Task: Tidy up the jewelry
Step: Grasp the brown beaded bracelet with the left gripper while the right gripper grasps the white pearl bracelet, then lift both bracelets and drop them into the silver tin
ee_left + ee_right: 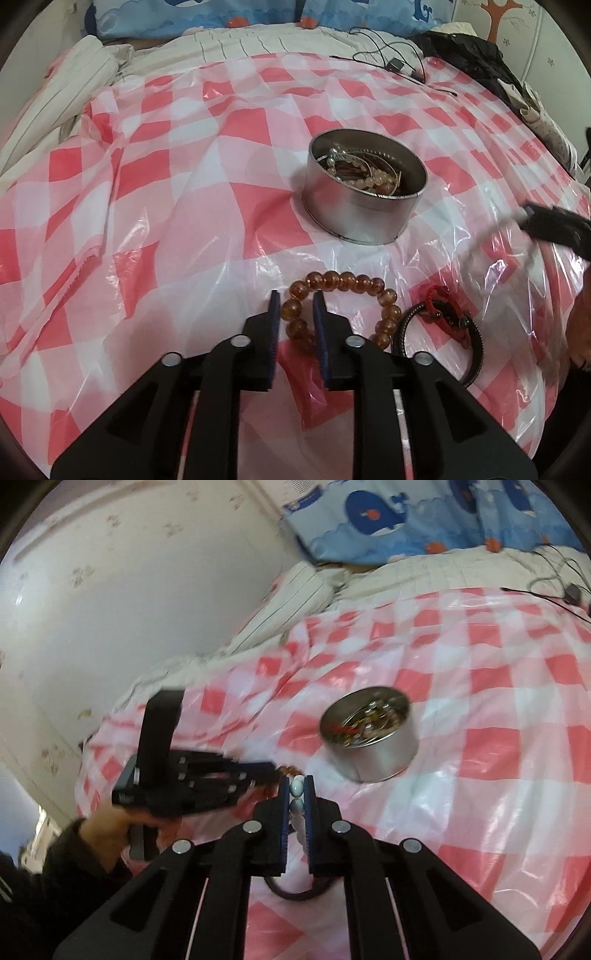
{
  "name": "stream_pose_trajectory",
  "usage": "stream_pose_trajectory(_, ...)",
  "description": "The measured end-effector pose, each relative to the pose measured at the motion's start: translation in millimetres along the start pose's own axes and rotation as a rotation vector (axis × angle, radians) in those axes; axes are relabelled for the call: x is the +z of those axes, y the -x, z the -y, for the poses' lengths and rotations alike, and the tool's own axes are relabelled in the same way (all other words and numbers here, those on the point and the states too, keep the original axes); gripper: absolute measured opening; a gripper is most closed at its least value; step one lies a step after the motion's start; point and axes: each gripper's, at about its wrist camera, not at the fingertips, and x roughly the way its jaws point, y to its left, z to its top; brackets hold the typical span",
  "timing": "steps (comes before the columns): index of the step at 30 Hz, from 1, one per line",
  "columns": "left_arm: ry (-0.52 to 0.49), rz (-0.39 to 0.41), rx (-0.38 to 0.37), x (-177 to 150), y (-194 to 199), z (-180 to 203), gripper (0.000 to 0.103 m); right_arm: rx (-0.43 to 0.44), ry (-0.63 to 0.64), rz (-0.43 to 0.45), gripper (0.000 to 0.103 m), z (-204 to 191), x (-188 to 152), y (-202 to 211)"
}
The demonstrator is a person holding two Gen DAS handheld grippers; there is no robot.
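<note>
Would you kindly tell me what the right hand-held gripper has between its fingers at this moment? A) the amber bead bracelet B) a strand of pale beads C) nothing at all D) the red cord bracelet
B: in the right wrist view the right hand-held gripper is clamped on a strand of pale beads, while the amber bead bracelet and red cord bracelet lie on the checked cloth.

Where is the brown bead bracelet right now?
In the left wrist view the brown bead bracelet lies on the checked plastic sheet, near the bottom middle, at the left gripper tips, in front of the metal tin.
</note>
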Motion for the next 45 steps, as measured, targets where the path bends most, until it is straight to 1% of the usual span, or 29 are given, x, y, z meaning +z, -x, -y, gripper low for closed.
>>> stream_pose_trajectory(1,-0.008,-0.006,0.003,-0.6,-1.4,1.5,0.026,-0.074,-0.025,-0.024,0.008,8.9,-0.5,-4.5)
stream_pose_trajectory(2,-0.015,-0.011,0.006,-1.1,-2.9,2.9,0.030,-0.179,-0.050,-0.068,0.008,20.9,-2.8,-12.5)
stream_pose_trajectory(3,-0.018,-0.014,0.006,-1.5,-3.7,3.9,0.031,-0.230,-0.066,-0.095,0.008,28.3,-4.6,-16.9)
stream_pose_trajectory(4,-0.022,-0.019,0.007,-1.9,-4.8,4.8,0.034,-0.261,-0.088,-0.111,0.009,35.6,-6.2,-19.9)
stream_pose_trajectory(5,-0.026,-0.021,0.010,-2.1,-5.3,5.7,0.036,-0.270,-0.110,-0.114,0.011,40.0,-6.2,-20.4)
stream_pose_trajectory(7,-0.032,-0.022,0.012,-2.7,-5.7,6.9,0.038,-0.286,-0.103,-0.111,0.011,39.7,-5.1,-19.4)
stream_pose_trajectory(8,-0.033,-0.023,0.011,-3.0,-6.0,7.5,0.041,-0.300,-0.091,-0.109,0.026,37.6,-4.3,-19.8)
stream_pose_trajectory(9,-0.035,-0.024,0.012,-3.1,-6.2,7.9,0.042,-0.316,-0.075,-0.104,0.051,33.6,-4.5,-20.4)
stream_pose_trajectory(10,-0.040,-0.024,0.013,-3.3,-6.5,8.9,0.044,-0.315,-0.061,-0.109,0.057,29.7,-4.9,-22.8)
stream_pose_trajectory(11,-0.045,-0.025,0.015,-3.2,-7.1,9.8,0.045,-0.310,-0.051,-0.118,0.058,27.3,-5.2,-25.2)
stream_pose_trajectory(13,-0.056,-0.028,0.021,-3.8,-8.6,12.3,0.046,-0.346,-0.013,-0.140,0.058,22.0,-9.7,-34.2)
stream_pose_trajectory(15,-0.059,-0.029,0.025,-3.8,-9.8,13.6,0.047,-0.433,0.065,-0.164,0.057,18.1,-15.7,-41.8)
stream_pose_trajectory(16,-0.061,-0.030,0.027,-3.7,-10.3,14.1,0.047,-0.488,0.119,-0.175,0.054,12.6,-18.1,-47.8)
stream_pose_trajectory(17,-0.064,-0.030,0.032,-3.8,-10.9,15.3,0.047,-0.514,0.155,-0.178,0.045,10.4,-21.6,-48.3)
stream_pose_trajectory(18,-0.066,-0.031,0.034,-4.1,-11.0,15.7,0.047,-0.510,0.186,-0.183,0.030,5.5,-23.2,-51.0)
stream_pose_trajectory(19,-0.071,-0.035,0.028,-4.3,-11.2,17.4,0.034,-0.497,0.192,-0.186,0.021,3.5,-23.7,-51.4)
stream_pose_trajectory(20,-0.079,-0.039,0.033,-4.3,-11.1,18.7,0.020,-0.485,0.187,-0.184,0.008,4.3,-24.7,-49.7)
stream_pose_trajectory(21,-0.081,-0.039,0.037,-3.9,-10.2,18.2,0.014,-0.435,0.145,-0.177,0.008,8.4,-23.3,-46.1)
stream_pose_trajectory(22,-0.072,-0.037,0.023,-3.7,-8.7,16.2,0.010,-0.383,0.098,-0.168,0.008,13.4,-22.1,-42.6)
stream_pose_trajectory(23,-0.061,-0.031,0.006,-3.3,-6.5,14.4,0.010,-0.285,0.010,-0.144,0.008,22.9,-18.8,-34.9)
stream_pose_trajectory(25,-0.036,-0.003,-0.032,-0.9,-0.3,12.1,0.010,-0.175,-0.073,-0.091,0.008,30.9,-14.3,-21.0)
stream_pose_trajectory(26,-0.023,0.013,-0.054,0.5,2.9,11.2,0.010,-0.099,-0.113,-0.044,0.008,34.3,-11.0,-11.3)
stream_pose_trajectory(27,-0.010,0.037,-0.081,2.3,7.7,10.3,0.010,-0.048,-0.132,-0.012,0.008,34.5,-8.4,-5.0)
stream_pose_trajectory(28,0.000,0.055,-0.098,3.5,11.1,9.2,0.010,-0.019,-0.139,0.013,0.008,33.9,-6.7,0.0)
stream_pose_trajectory(30,0.016,0.079,-0.116,4.9,15.4,7.2,0.010,0.005,-0.145,0.037,0.008,33.2,-3.2,3.9)
stream_pose_trajectory(32,0.017,0.105,-0.110,6.6,19.3,7.9,0.010,0.025,-0.165,0.040,0.008,35.3,-2.8,3.3)
stream_pose_trajectory(34,0.022,0.115,-0.107,7.3,20.6,8.1,0.010,0.025,-0.179,0.042,0.008,37.9,-2.9,2.7)
stream_pose_trajectory(41,0.015,0.142,-0.059,9.7,24.6,6.9,0.010,0.034,-0.176,0.052,0.008,36.4,0.3,2.2)
stream_pose_trajectory(45,0.002,0.145,-0.014,9.8,25.4,7.7,0.010,0.037,-0.173,0.059,0.008,35.7,0.0,2.3)
